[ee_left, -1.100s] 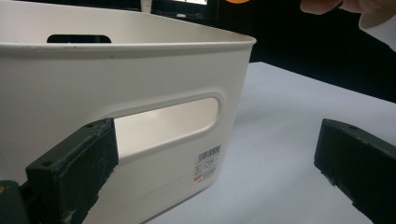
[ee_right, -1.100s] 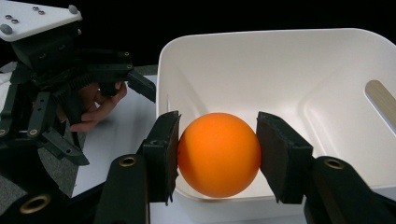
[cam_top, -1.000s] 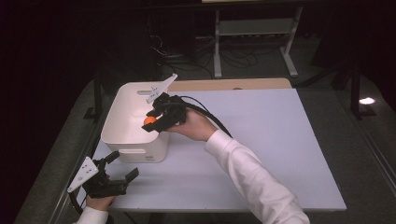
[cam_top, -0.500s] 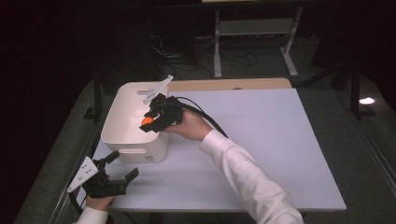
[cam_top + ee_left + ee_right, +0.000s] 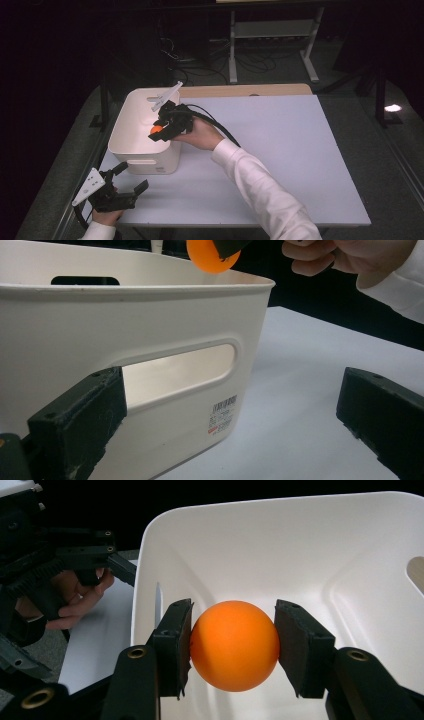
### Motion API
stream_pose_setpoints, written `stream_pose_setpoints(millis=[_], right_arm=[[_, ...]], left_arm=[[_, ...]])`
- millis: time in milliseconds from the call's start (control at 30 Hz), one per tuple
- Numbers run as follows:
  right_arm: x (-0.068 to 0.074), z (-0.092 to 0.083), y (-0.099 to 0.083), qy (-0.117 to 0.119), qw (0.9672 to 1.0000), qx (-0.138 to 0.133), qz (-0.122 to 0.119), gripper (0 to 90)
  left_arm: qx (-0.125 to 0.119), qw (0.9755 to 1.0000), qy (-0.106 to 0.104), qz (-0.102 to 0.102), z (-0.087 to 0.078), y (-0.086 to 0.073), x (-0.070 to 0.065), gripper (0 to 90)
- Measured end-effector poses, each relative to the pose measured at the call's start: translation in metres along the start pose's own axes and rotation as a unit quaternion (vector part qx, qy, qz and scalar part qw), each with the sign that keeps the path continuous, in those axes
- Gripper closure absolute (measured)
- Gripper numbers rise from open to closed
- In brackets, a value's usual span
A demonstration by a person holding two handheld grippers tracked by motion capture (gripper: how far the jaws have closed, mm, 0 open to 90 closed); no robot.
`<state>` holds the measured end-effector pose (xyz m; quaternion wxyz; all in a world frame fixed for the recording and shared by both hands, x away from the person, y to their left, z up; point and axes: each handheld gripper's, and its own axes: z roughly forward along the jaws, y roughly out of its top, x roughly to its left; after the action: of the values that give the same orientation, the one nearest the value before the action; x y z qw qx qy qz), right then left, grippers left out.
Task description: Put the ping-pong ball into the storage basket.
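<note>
— Status of your right gripper [image 5: 233, 647]?

— My flat, matte black pads are clamped on the orange ball [image 5: 234, 645], a smooth, round sphere, held above the open white bin [image 5: 131, 131].

— Describe the bin.

— Glossy moulded plastic, rounded corners, slotted handle cut-outs; it stands on the pale table [image 5: 300, 150].

— Your left gripper [image 5: 124, 183]?

— Jaws spread apart, nothing between them, near the table's front-left corner beside the bin.

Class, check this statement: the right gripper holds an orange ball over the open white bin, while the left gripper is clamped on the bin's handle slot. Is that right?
One detail is wrong. The left gripper is not clamped on the handle slot; the high view shows it open, resting on the table in front of the white bin. The right gripper does hold the orange ball over the bin.
</note>
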<state>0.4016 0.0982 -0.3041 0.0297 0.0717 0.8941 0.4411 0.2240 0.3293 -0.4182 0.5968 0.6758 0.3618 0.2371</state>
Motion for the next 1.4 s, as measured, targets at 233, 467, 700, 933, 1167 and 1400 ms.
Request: stream_pose_setpoints(millis=[233,467,700,933,1167,1400], right_arm=[[0.001,0.006,0.001,-0.009,0.9999,0.006,0.009,30.0],[0.002,-0.002,0.002,-0.024,0.9997,-0.003,0.003,6.9],[0.004,-0.013,-0.001,-0.047,0.9988,-0.014,-0.001,0.0],[0.006,-0.024,-0.009,-0.051,0.9982,-0.023,0.022,0.0],[0.003,-0.037,-0.015,-0.056,0.9974,-0.035,0.029,0.0],[0.003,-0.046,-0.022,-0.060,0.9969,-0.038,0.035,0.0]], left_arm=[[0.000,1.0000,-0.001,0.000,0.000,0.000,0.000,0.0],[0.000,1.0000,-0.002,0.000,0.000,0.000,0.000,0.0],[0.001,1.0000,-0.003,-0.001,-0.001,0.000,0.000,0.0],[-0.001,1.0000,-0.003,0.000,0.000,0.000,0.000,0.0],[-0.001,1.0000,-0.003,-0.001,0.000,0.000,0.000,0.0],[-0.001,1.0000,-0.003,0.000,0.001,0.000,0.000,0.0]])
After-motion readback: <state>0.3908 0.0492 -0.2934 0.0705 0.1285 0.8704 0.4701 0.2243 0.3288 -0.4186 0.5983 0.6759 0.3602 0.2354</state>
